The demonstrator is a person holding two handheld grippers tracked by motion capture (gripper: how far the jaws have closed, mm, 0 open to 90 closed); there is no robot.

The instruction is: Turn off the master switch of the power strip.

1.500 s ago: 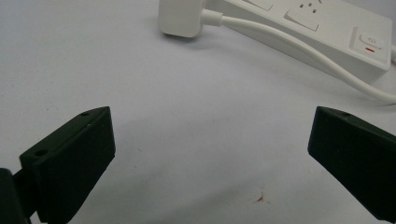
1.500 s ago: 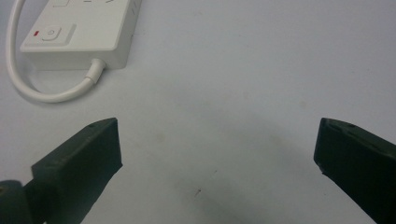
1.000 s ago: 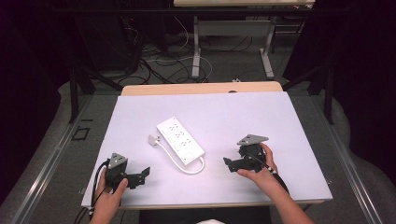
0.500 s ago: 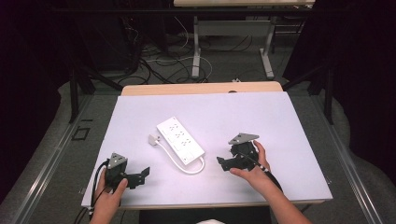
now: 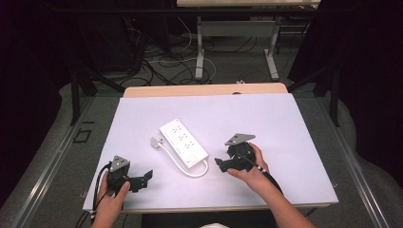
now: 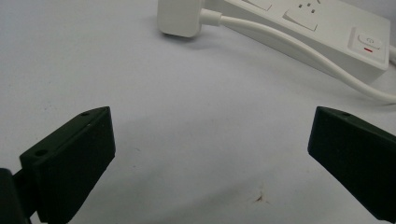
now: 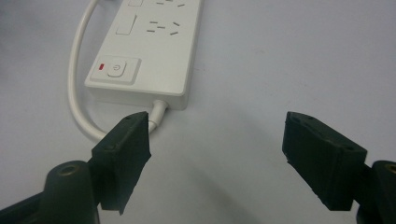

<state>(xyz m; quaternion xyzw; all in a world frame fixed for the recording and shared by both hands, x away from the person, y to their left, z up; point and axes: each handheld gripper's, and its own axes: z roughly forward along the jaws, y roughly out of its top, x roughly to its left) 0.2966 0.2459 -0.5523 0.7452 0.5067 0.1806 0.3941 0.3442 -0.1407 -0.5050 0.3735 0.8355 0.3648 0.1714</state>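
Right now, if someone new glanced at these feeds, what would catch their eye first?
The white power strip lies at an angle mid-table, its cord looping round the near end back to the plug beside it. The right tongs sit open just off the strip's switch end, where a red-marked power button shows close up. The left tongs rest open near the table's front left edge.

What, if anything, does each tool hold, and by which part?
Nothing is held. The left tool and right tool are both open over bare table, short of the power strip.
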